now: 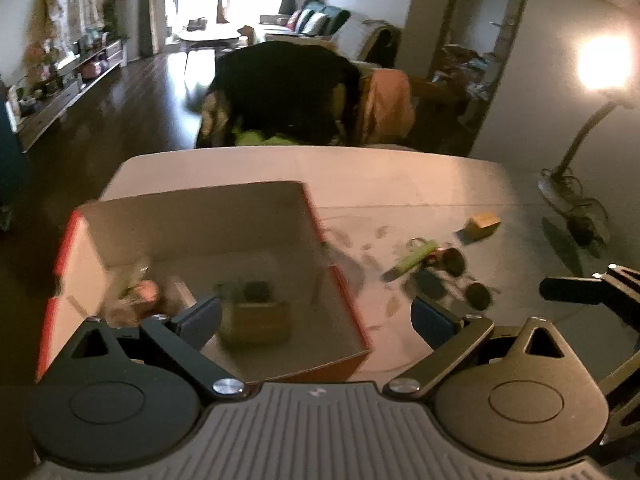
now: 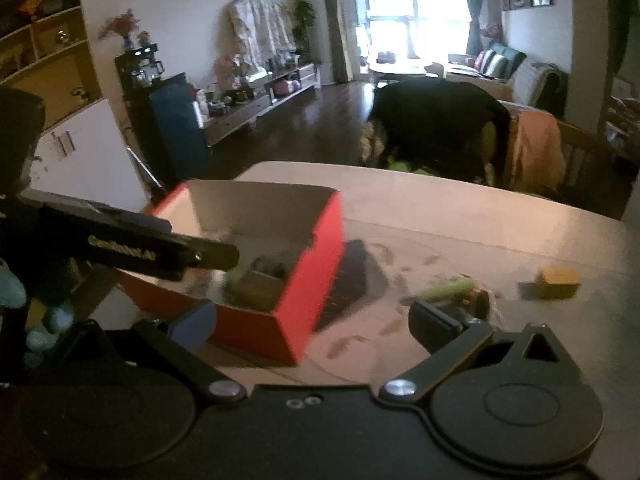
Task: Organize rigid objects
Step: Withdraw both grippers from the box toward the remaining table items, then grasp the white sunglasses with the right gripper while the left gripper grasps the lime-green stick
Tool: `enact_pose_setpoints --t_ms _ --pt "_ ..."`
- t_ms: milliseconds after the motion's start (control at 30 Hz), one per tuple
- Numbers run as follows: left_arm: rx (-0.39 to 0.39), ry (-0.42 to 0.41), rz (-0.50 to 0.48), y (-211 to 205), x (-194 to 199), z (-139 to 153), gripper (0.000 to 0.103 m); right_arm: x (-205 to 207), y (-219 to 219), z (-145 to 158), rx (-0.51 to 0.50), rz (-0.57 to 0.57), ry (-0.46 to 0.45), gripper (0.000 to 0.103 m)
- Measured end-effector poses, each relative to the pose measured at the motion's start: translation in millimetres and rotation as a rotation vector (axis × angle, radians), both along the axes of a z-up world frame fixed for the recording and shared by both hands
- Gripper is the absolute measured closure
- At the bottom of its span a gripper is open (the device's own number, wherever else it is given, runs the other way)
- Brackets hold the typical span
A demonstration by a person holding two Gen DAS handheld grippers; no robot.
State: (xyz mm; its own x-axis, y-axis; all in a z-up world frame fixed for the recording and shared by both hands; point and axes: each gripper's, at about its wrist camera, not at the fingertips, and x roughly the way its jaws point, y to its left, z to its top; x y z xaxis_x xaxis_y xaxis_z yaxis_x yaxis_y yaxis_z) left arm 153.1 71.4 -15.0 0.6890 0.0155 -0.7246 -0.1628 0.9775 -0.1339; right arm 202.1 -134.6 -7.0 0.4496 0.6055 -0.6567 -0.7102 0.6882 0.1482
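Observation:
A red cardboard box stands open on the white table, with several blurred items inside, one a brown block. My left gripper is open and empty above the box's near right corner. To the right of the box lie a green tube, sunglasses and a small tan block. My right gripper is open and empty, in front of the box, with its right finger near the tube.
A gooseneck lamp stands lit at the table's right side. Chairs draped with dark and orange clothes stand at the far edge. The left gripper's body reaches over the box's left side.

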Motion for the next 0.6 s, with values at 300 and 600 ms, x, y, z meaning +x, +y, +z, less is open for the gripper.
enact_pose_setpoints --t_ms 300,600 --pt "-0.041 0.016 -0.041 -52 45 -14 0.002 30 -57 -18 -0.048 -0.060 -0.011 0.001" --pt "-0.006 0.056 -0.060 -94 99 -44 0.002 75 -95 -41 -0.083 -0.090 0.009 0.001"
